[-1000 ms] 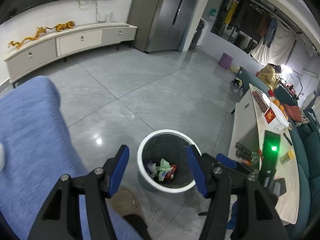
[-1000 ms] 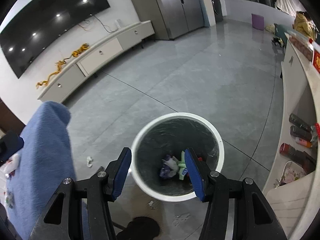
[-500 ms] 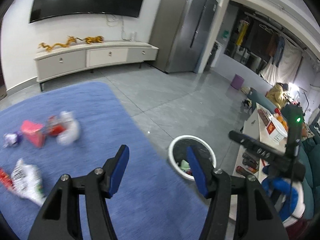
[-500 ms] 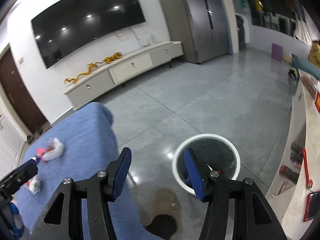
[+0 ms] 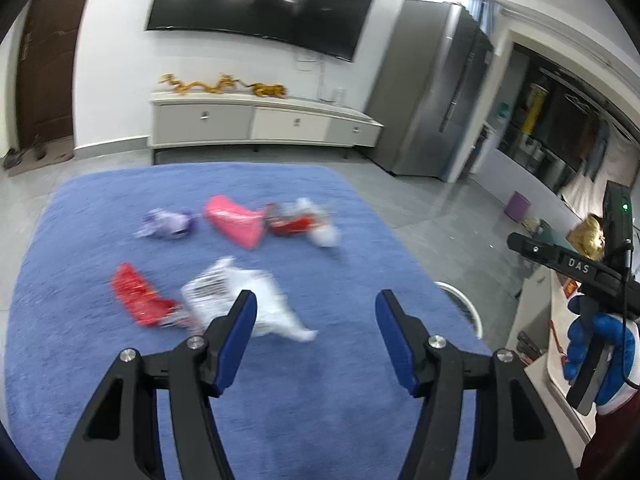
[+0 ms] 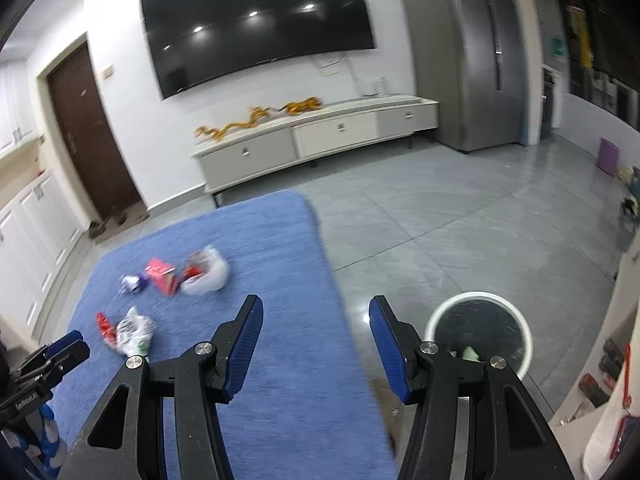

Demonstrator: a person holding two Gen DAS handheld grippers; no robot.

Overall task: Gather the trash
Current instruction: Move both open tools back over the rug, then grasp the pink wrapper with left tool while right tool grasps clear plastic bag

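Several pieces of trash lie on a blue cloth-covered surface: a white wrapper, a red wrapper, a pink packet, a purple wrapper and a red-and-white bag. My left gripper is open and empty, just short of the white wrapper. My right gripper is open and empty over the cloth's right edge. The white trash bin stands on the floor to the right, with trash inside. The same trash shows far left in the right wrist view, such as the white wrapper.
A white TV cabinet and a wall TV are at the back, a grey fridge to the right. A low table with bottles stands beside the bin. The grey tiled floor spreads beyond the cloth.
Both grippers have swung left and up from over the bin to the blue cloth. The trash on the cloth has come into view; the bin now sits at the right.
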